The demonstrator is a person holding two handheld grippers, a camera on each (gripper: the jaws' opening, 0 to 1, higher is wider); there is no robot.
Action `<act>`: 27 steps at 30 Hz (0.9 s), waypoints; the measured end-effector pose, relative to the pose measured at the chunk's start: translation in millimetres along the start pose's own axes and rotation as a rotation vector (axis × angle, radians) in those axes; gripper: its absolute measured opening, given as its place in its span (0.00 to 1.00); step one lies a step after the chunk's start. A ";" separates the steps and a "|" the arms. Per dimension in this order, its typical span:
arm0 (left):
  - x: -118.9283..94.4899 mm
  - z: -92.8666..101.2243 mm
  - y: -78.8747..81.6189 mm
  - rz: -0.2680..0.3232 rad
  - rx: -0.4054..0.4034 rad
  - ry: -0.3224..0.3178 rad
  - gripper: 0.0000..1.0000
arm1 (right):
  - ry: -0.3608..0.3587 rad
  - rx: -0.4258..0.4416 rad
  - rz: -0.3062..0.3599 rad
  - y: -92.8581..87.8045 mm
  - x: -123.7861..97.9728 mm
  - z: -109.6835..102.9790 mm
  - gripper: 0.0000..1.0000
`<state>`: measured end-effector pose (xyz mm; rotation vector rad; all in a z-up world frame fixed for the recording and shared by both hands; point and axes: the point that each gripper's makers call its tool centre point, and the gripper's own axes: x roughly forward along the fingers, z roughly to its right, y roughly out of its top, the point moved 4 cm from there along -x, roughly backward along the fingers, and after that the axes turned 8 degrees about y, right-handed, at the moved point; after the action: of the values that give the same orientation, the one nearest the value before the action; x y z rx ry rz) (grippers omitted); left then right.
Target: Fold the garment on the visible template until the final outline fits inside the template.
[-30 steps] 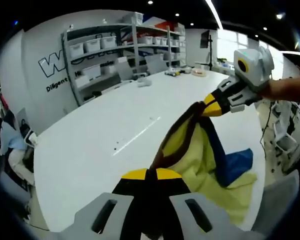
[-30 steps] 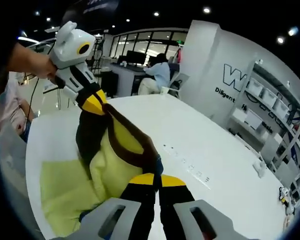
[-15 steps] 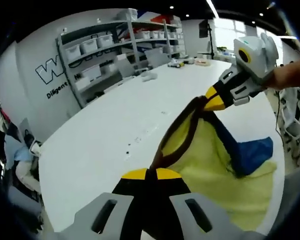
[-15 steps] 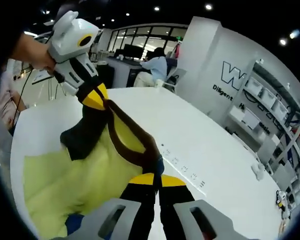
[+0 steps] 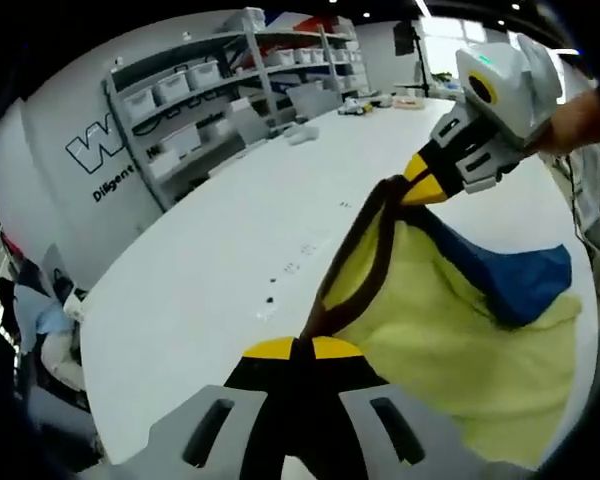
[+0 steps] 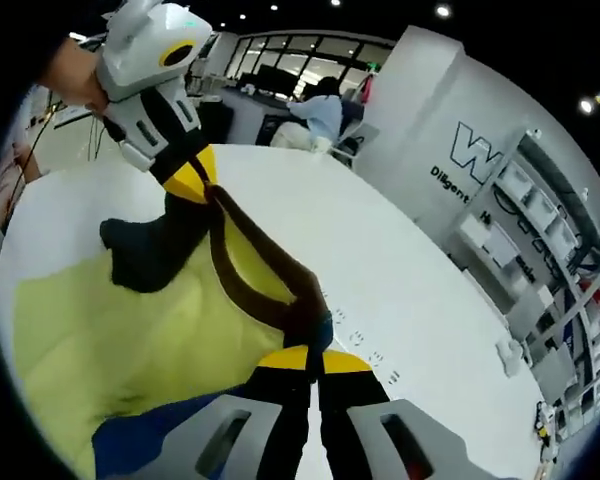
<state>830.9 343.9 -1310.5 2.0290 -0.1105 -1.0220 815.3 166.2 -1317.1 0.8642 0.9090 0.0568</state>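
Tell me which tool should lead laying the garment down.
Probably right: left tool and right tool both grip the brown band of the yellow garment, but right holds the end above the crumpled blue sleeve.

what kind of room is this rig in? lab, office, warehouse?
Looks like a lab or workshop in an open office. Metal shelving with storage bins lines a wall with printed lettering, the garment lies on a long white table, and a person sits at a desk.

A white table (image 5: 210, 250) carries the yellow-and-blue garment (image 5: 460, 330) draped across it.
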 end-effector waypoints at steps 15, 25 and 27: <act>33.7 -12.1 -15.0 -0.049 -0.162 0.046 0.14 | -0.013 0.160 -0.055 -26.3 35.1 0.1 0.06; 28.2 -9.3 -30.1 -0.072 -0.140 0.041 0.13 | 0.028 0.217 -0.040 -41.1 24.7 -14.0 0.16; 26.0 -9.5 -35.9 -0.081 -0.139 0.042 0.13 | 0.035 0.219 -0.039 -44.0 23.5 -17.1 0.21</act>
<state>845.0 362.3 -1349.4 1.9401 0.0630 -1.0082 805.0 156.6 -1367.9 1.0504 0.9772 -0.0627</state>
